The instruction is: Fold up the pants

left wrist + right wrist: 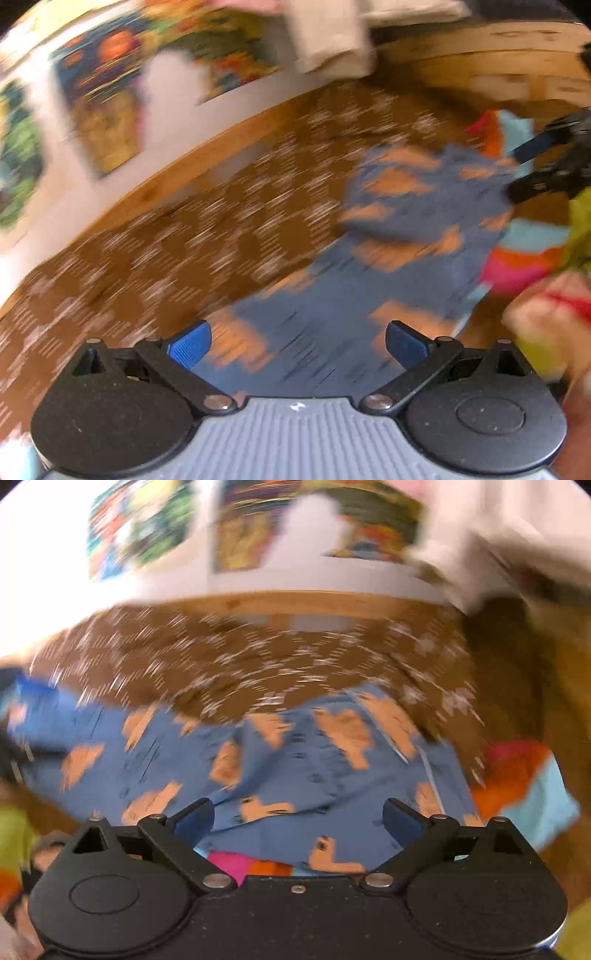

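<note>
Just pants (295, 760) between parted tongs (298, 821)

Bright pictures (317, 528) hang on white wall (303, 579).

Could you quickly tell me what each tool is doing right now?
Left tool: open, holding nothing.
Right tool: open, empty, over the blue pants.

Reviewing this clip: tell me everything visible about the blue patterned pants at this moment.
The pants are soft blue fabric printed with repeated orange-tan animal-like shapes and small dark marks. They lie spread but rumpled on a brown patterned cloth, with a raised fold across the middle, and partly overlap a pink, orange and light-blue piece of fabric. Both views are motion-blurred. The left gripper and right gripper hang over them with jaws wide apart, gripping nothing.
</note>
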`<state>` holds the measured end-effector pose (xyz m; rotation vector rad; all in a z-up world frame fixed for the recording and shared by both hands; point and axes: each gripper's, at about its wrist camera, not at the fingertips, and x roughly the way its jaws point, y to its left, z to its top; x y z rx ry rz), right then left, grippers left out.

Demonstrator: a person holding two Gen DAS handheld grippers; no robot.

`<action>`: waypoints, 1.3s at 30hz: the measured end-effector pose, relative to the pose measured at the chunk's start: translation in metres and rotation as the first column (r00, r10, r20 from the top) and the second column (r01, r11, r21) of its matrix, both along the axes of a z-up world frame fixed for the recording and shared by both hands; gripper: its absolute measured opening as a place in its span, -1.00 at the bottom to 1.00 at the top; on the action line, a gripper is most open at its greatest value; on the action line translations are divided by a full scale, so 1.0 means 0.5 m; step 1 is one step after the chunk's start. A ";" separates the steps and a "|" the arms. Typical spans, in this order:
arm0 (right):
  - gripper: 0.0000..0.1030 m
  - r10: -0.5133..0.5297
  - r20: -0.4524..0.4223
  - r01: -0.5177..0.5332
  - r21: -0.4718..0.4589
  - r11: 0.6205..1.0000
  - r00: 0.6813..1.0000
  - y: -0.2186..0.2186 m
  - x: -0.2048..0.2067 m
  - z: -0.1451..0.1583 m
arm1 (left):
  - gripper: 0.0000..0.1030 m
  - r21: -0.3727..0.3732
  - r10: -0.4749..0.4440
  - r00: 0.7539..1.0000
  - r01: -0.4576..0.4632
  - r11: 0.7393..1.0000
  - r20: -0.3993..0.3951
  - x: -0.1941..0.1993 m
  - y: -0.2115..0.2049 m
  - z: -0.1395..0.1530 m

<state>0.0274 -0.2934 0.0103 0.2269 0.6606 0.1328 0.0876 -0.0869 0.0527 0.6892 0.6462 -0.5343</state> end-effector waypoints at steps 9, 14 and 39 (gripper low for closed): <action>0.96 -0.023 -0.046 0.030 0.164 0.986 0.999 -0.100 0.061 -0.039 | 1.00 -0.036 -0.304 0.949 0.302 0.953 -0.080 -0.021 -0.202 -0.091; 0.83 0.065 -0.105 -0.039 0.239 0.970 0.992 -0.135 0.158 -0.046 | 0.76 -0.087 -0.328 0.933 0.318 0.944 -0.146 -0.006 -0.219 -0.125; -0.90 -0.230 -0.242 0.301 0.313 0.901 0.943 -0.220 0.263 -0.100 | -0.92 -0.023 -0.225 0.936 0.227 0.974 -0.269 0.044 -0.211 -0.131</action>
